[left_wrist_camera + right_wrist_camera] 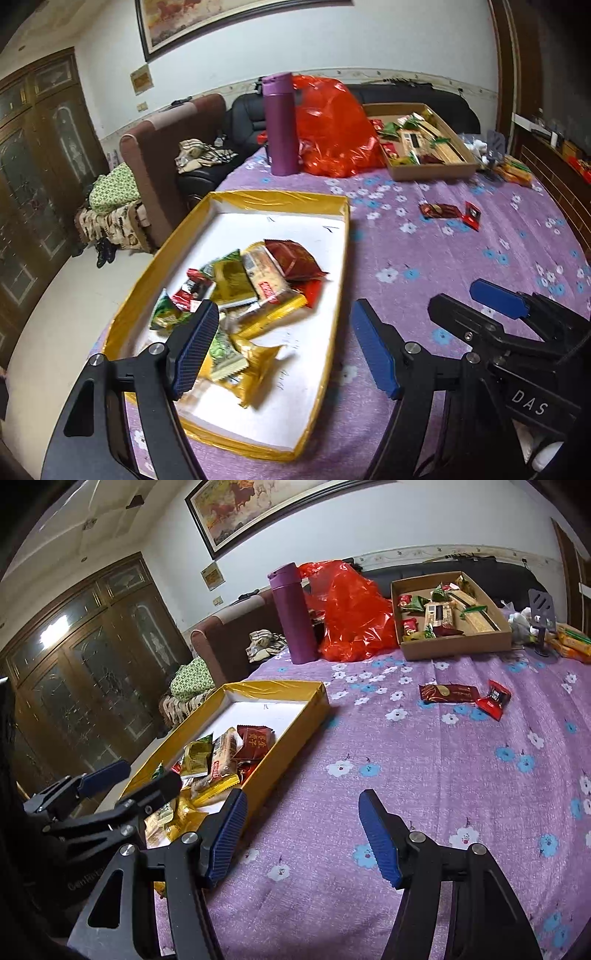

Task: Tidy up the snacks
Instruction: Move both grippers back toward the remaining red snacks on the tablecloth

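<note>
Both grippers, left and right, hang wide open and empty. Snacks fill the yellow tray at ten o'clock; two red packets lie at one o'clock, well apart.

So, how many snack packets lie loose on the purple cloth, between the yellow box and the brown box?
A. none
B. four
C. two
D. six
C: only a dark red packet and a small bright red packet lie side by side on the purple cloth; the other snacks there are inside boxes.
</note>
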